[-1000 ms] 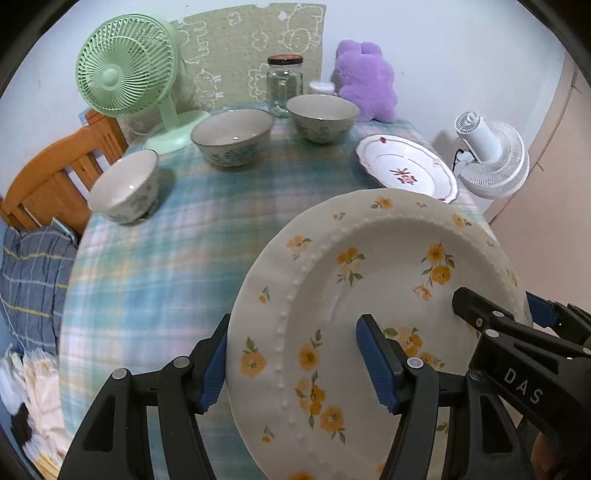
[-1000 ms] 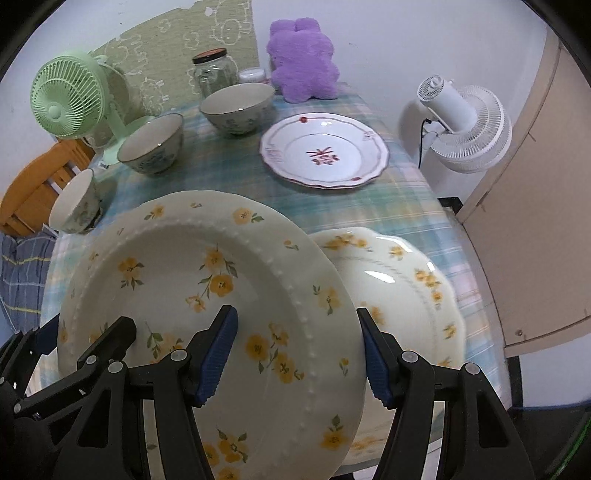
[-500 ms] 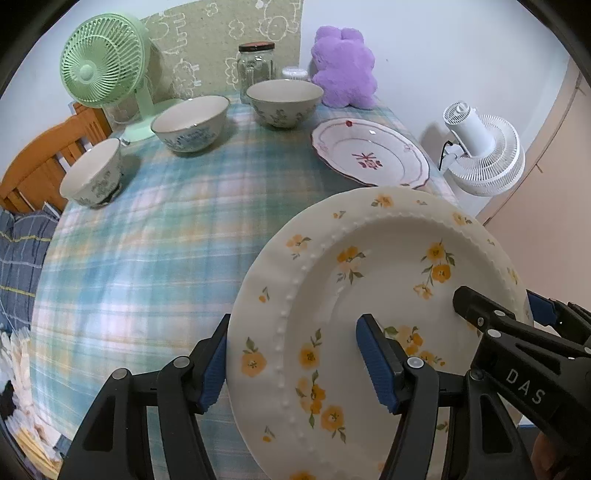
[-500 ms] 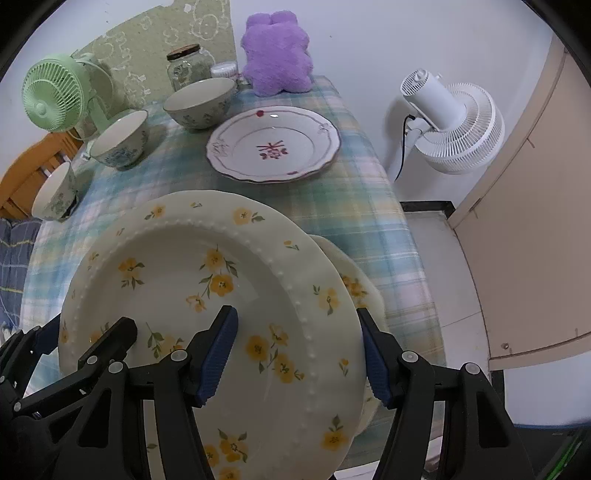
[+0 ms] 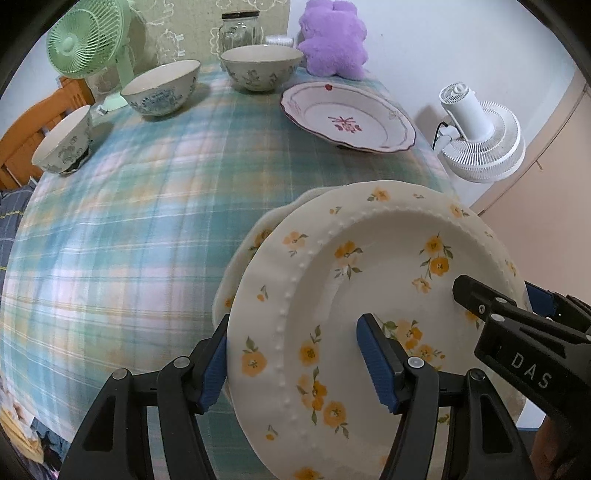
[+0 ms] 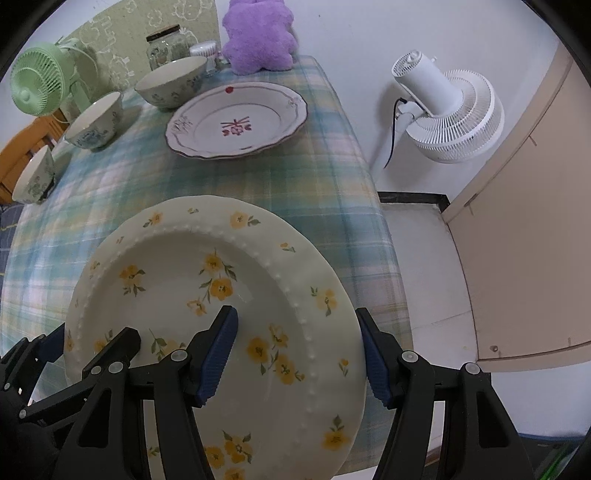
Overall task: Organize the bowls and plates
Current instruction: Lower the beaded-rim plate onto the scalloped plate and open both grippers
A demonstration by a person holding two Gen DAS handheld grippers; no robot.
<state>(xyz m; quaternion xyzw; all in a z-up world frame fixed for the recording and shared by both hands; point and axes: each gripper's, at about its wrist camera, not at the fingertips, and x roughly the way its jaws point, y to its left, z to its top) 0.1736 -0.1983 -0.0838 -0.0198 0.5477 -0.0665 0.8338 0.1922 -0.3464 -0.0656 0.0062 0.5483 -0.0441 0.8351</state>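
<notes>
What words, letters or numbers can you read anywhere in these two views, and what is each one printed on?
"DAS": white letters on the black body of the right gripper, seen in the left wrist view.
Nothing else is readable. The yellow-flower plate, the red-pattern plate, the bowls and the glass jar carry only pictures or no print that shows, and both fans show no legible label.

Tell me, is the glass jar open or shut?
Shut. The jar at the back of the table has a dark lid on top in both views, and it stands upright by the purple plush.
</notes>
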